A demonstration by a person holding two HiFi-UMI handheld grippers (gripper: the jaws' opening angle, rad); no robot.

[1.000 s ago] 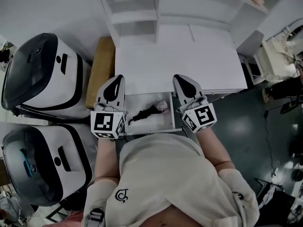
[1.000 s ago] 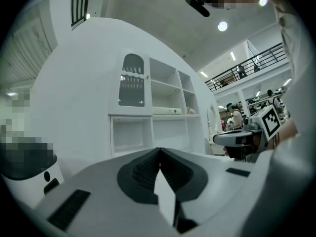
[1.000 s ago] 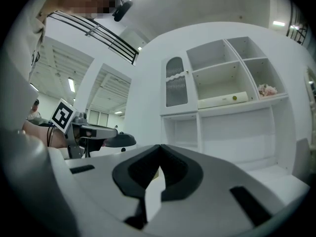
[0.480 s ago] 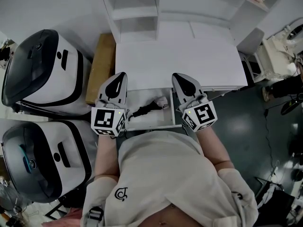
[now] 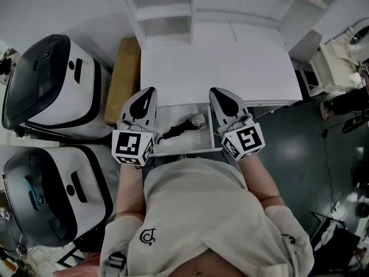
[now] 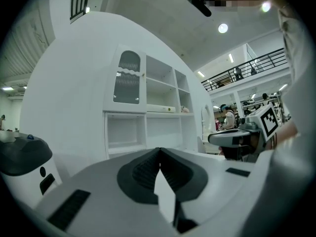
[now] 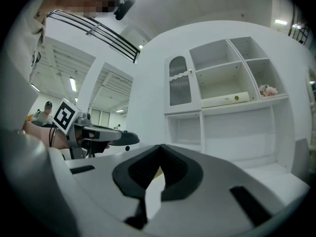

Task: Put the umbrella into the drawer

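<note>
Nearest me, the left gripper (image 5: 148, 92) and right gripper (image 5: 217, 93) point level, both clenched tight with nothing between the jaws. Between them a shallow white drawer (image 5: 184, 150) stands partly pulled out. In it lies the umbrella (image 5: 176, 133), folded, slim and black, with a pale end. Beyond is the smooth white table (image 5: 213, 68) and its boxy shelf unit (image 5: 167, 10). A brown cardboard box (image 5: 122, 79) and rounded glossy machines (image 5: 52, 85) stand to the left, and dark floor (image 5: 300, 149) to the right.
</note>
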